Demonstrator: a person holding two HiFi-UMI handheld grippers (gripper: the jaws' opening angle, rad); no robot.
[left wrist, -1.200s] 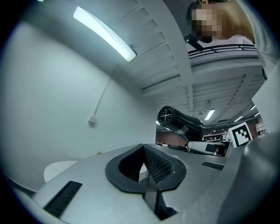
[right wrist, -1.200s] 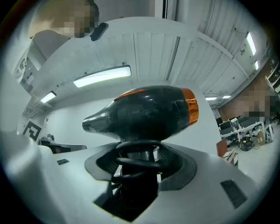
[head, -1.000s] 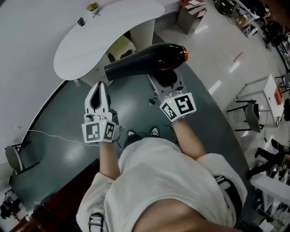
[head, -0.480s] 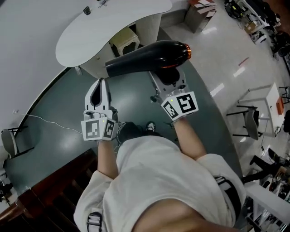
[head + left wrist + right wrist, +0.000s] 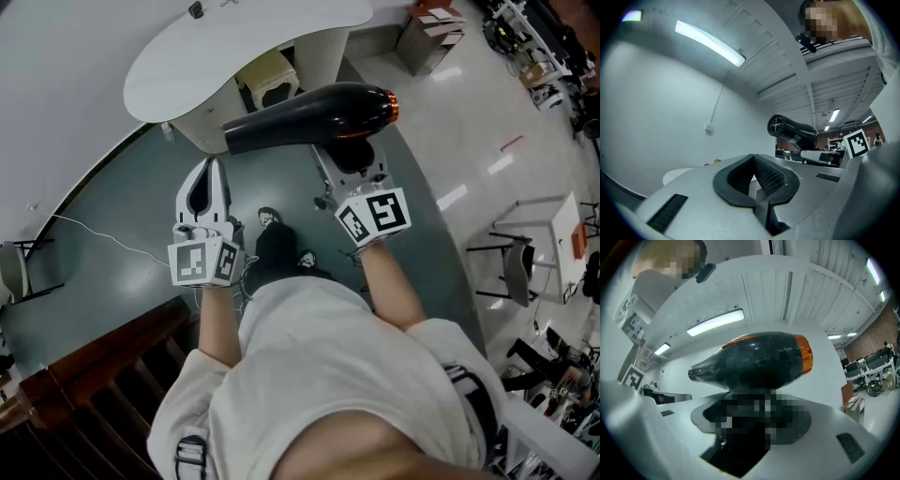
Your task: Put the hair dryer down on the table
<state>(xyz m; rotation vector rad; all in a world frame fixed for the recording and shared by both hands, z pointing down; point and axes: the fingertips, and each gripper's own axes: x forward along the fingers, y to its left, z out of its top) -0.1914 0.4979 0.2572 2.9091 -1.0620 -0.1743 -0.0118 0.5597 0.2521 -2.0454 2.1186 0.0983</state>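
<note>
The person [image 5: 337, 375] stands in a white top with both forearms stretched forward. The left tool [image 5: 210, 169] is pinched together at its tips and carries nothing, with only a teardrop gap behind them between the dark pads. The right tool [image 5: 349, 169], level with it and well apart on its right, is clamped on the handle of the hair dryer [image 5: 314, 114].

The dryer is carried in the air, its black barrel lying crosswise just past the right tool's tips. Its narrow nozzle reaches over toward the left tool and ends just beyond that tool's tip. The orange ring at its back end sticks out on the right tool's outer side.

Below both tools is the grey-green floor [image 5: 141, 206]. The person's shoes [image 5: 270, 217] show between the tools, and a thin pale wire [image 5: 94, 234] trails away left of the left tool.

Ahead of the tools lies the white, curved tabletop [image 5: 234, 52]. The dryer is held clear of it, near its front edge. A pale stool [image 5: 267, 75] sits tucked under that edge, just beyond the nozzle. Far off to the right tool's right stand chairs [image 5: 520, 262], and a cardboard box [image 5: 429, 23] sits ahead of them.
</note>
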